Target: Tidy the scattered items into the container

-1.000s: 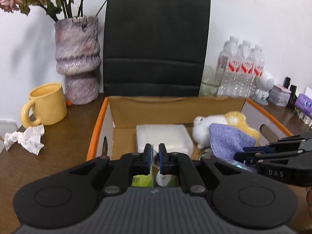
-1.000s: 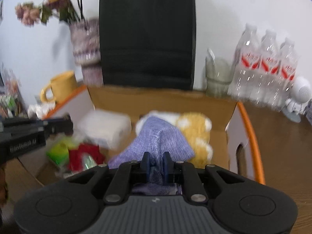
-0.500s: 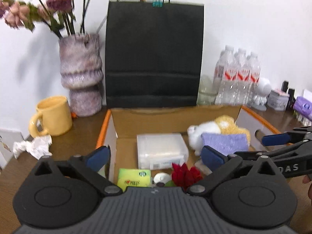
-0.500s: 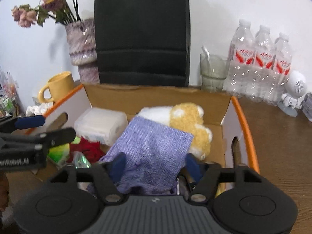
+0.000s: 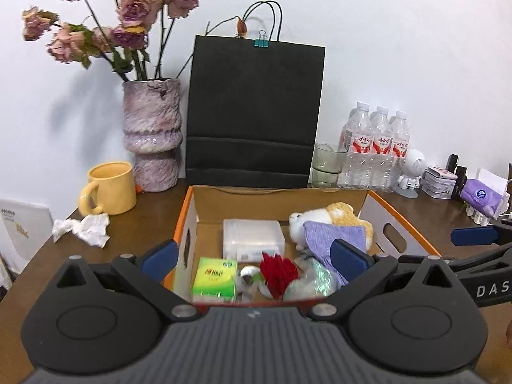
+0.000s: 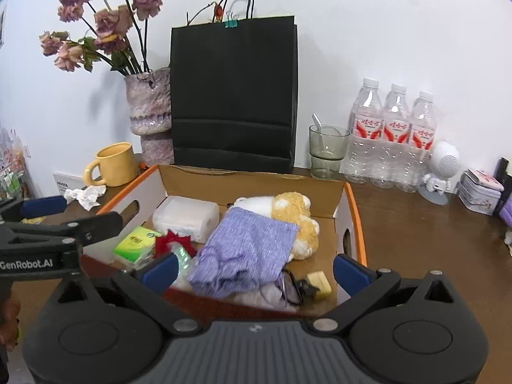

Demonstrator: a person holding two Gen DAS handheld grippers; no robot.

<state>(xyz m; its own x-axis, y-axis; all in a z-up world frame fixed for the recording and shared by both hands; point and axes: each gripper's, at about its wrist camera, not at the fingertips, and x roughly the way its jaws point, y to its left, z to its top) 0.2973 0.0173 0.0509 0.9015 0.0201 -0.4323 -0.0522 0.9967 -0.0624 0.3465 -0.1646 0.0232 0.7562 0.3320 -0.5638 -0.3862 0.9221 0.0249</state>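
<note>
Since a second ago your left gripper point(image 5: 254, 260) has sprung wide open and pulled back empty, and your right gripper point(image 6: 256, 268) is opening wide, holding nothing; the purple cloth point(image 6: 252, 249) lies in the cardboard box point(image 6: 350, 211) against the plush toy point(image 6: 294, 211).

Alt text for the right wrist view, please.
An open gripper, its jaws opening and empty, hovers over a cardboard box holding a purple cloth, a plush toy, a plastic case and a green tissue pack.
</note>
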